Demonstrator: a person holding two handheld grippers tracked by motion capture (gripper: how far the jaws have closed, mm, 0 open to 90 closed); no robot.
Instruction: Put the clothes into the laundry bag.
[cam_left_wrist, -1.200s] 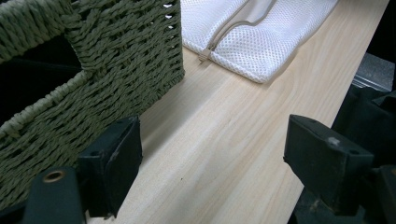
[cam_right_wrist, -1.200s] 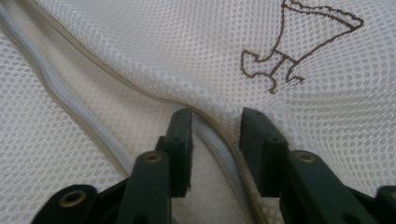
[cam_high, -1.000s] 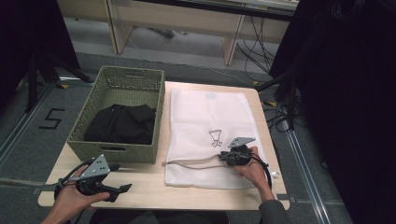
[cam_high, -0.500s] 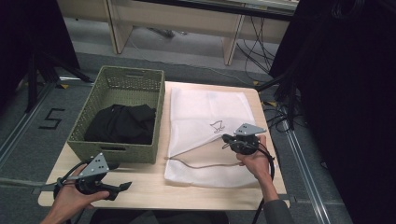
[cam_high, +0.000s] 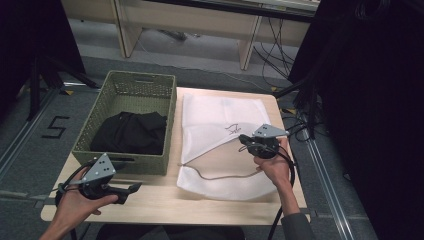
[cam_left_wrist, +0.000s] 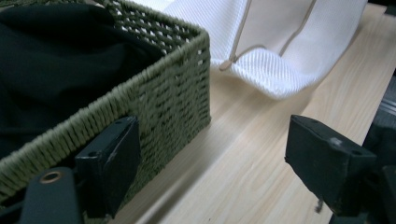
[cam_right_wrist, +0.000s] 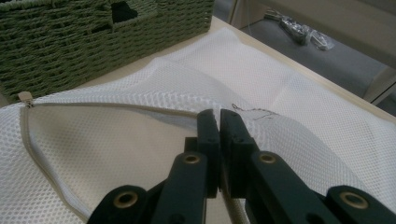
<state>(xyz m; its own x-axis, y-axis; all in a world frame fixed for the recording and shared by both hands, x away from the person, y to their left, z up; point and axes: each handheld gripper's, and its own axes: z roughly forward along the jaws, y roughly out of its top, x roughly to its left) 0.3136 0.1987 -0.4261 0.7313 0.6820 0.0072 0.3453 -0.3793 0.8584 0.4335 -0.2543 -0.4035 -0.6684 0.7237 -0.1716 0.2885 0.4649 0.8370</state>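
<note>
- Right hand-held gripper (cam_high: 243, 138) clenched on the bag's (cam_high: 215, 117) zip edge.
- Left hand-held gripper (cam_high: 134, 189) released, beside the basket (cam_high: 169, 125).
- Floor (cam_high: 30, 165) mark "5" (cam_high: 55, 127); small drawn logo (cam_high: 233, 128) on bag, unreadable.

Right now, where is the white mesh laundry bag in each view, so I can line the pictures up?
High view: white mesh bag lies right of centre on the table, its upper layer lifted by the right gripper.
Left gripper view: top, centre to right, beyond the basket corner.
Right gripper view: spread across the middle, its zip edge pinched in the jaws.
Shared landmark: green woven basket, beside the bag.
</note>
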